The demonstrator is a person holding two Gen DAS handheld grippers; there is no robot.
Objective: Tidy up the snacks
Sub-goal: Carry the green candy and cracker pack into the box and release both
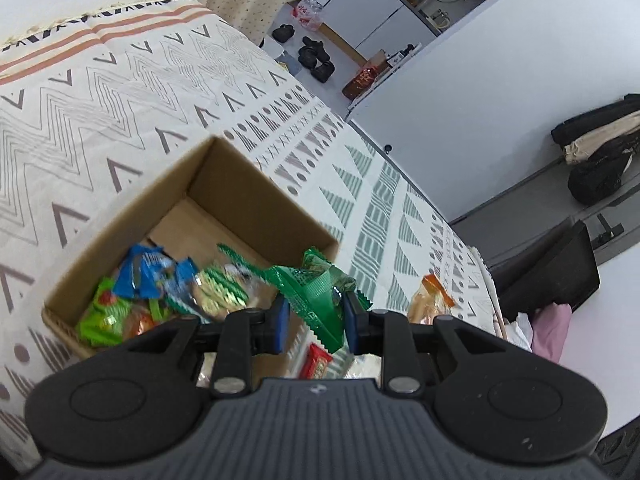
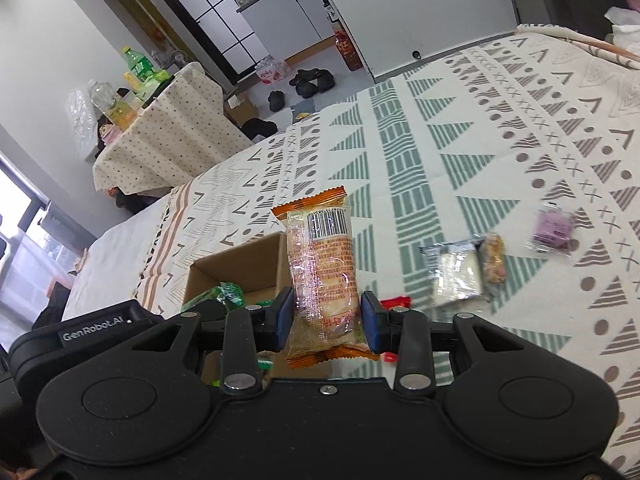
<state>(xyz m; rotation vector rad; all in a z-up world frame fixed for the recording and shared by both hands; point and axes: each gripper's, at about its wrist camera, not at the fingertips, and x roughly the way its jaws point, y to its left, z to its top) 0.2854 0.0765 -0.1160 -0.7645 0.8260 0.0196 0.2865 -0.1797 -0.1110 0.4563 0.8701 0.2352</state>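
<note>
Here the left gripper's [image 1: 314, 322] fingers pinch a green packet [image 1: 316, 300], the right gripper's [image 2: 326, 320] an orange-edged packet [image 2: 322, 276].

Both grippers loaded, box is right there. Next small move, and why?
Probably ease the left gripper forward over the cardboard box and open it. It is clamped on a green packet hanging at the box's near corner, not clearly inside, and the box floor is bare at the far end. The right gripper, holding an orange-trimmed packet, can follow.
</note>
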